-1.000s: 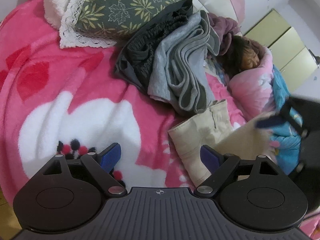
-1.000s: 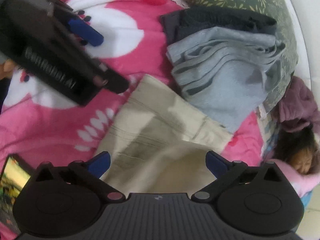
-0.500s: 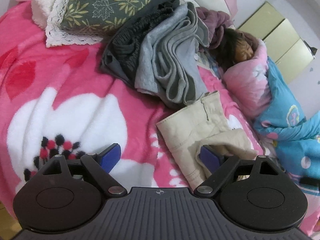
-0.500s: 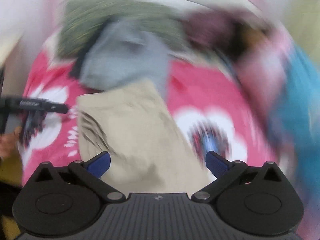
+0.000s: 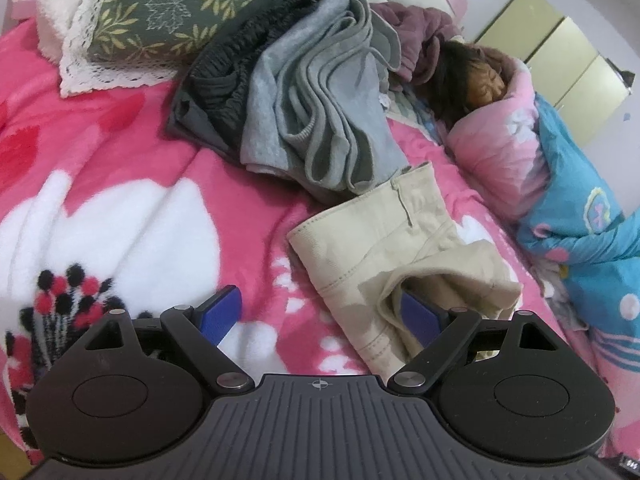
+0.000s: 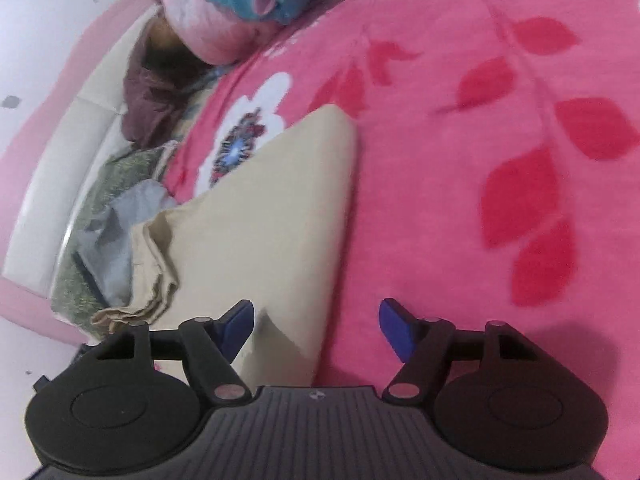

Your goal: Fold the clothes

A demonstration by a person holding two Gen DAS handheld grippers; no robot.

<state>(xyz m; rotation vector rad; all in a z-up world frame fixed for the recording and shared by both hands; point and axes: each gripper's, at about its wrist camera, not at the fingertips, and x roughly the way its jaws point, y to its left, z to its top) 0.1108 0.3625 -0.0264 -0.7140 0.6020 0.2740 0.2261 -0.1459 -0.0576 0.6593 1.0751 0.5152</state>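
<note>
Beige trousers [image 5: 376, 240] lie part-folded on the pink blanket [image 5: 120, 208]. My left gripper [image 5: 320, 312] is open at their near end. Its right finger [image 5: 418, 314] is tucked under a loose beige fold, and its left finger [image 5: 222, 310] hangs over bare blanket. In the right wrist view the same trousers [image 6: 272, 216] stretch away as a flat panel. My right gripper [image 6: 316, 326] is open low over their near edge, with the cloth's border lying between the fingers near the left one [image 6: 238, 326].
Folded grey [image 5: 320, 112] and dark [image 5: 224, 76] garments are stacked against a green leaf-print pillow [image 5: 160, 4]. A person [image 5: 476, 80] lies under a pink and blue quilt [image 5: 568, 184] along the bed's far side. A white headboard [image 6: 68, 152] is at the left.
My right gripper has swung round to another side of the beige trousers, and its fingers stand closer together. My left gripper has edged forward, so its right finger now sits under the beige fold.
</note>
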